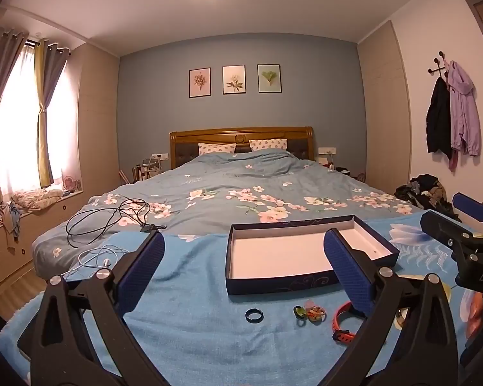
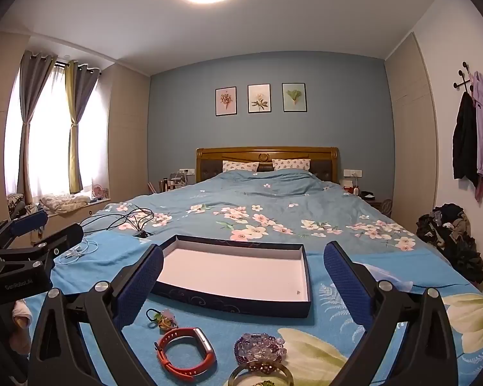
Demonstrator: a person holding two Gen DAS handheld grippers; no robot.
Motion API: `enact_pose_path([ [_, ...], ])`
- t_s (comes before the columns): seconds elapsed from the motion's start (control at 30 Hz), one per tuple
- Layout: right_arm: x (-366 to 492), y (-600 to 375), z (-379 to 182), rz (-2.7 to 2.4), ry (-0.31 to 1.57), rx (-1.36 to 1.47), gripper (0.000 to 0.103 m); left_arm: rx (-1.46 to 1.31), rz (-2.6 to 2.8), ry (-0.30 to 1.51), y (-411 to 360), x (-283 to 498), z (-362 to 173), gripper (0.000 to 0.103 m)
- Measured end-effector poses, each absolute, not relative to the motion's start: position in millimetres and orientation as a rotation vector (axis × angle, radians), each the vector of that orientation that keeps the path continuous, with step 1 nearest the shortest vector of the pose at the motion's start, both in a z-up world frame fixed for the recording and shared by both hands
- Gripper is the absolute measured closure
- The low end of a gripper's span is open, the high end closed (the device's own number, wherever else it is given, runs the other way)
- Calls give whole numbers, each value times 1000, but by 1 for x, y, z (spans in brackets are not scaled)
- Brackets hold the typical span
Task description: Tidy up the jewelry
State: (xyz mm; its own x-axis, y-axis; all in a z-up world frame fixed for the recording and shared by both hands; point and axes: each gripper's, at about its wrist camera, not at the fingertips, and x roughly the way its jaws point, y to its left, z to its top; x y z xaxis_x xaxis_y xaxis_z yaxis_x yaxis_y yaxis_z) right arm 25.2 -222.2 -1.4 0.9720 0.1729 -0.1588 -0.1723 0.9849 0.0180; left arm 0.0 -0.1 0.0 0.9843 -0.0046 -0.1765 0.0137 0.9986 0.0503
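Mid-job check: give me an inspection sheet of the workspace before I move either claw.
Surface: blue floral towel spread over the bed's quilt.
Job's things: open box, nothing in it but a speck; dark ring; small colourful ring cluster; orange wristband; purple bead bracelet; bangle.
Clutter: clothes pile beside the bed.
Claws: left claw open, holding nothing; right claw open, holding nothing.
Cables: black cable and white cable on the bed.
Surroundings: bedroom; coats hanging on the wall.
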Motion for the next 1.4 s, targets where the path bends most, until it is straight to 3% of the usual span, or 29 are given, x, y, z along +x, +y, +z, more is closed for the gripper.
enact_pose_path([
  [1.4, 26, -226, -5, 193, 152, 19, 7, 49, -15, 147, -2, -11, 10, 6],
])
